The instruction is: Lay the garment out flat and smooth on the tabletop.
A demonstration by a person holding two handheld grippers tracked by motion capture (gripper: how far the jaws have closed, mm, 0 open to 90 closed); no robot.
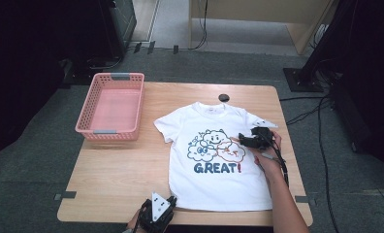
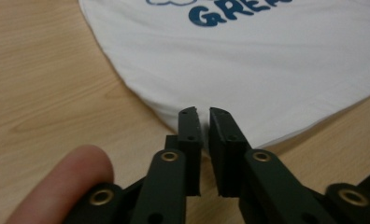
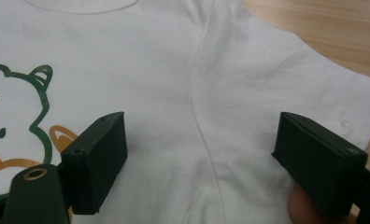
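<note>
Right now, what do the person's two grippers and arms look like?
Both are black handheld tools. The left gripper carries a grey three-cornered plate with dark dots; its flat rectangular fingers have brass-coloured rivets. The right gripper trails a black cable along a bare forearm; no sleeve shows.

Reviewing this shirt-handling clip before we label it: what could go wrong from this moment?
1. The left gripper has its fingers nearly shut at the hem of the white T-shirt; whether cloth is caught cannot be told, so a pull may slip off.
2. The right gripper hangs open over the shoulder seam, pinning nothing; a tug from the left could drag the whole shirt across the table.
3. The hem lies close to the table's near edge and could slide off.
</note>
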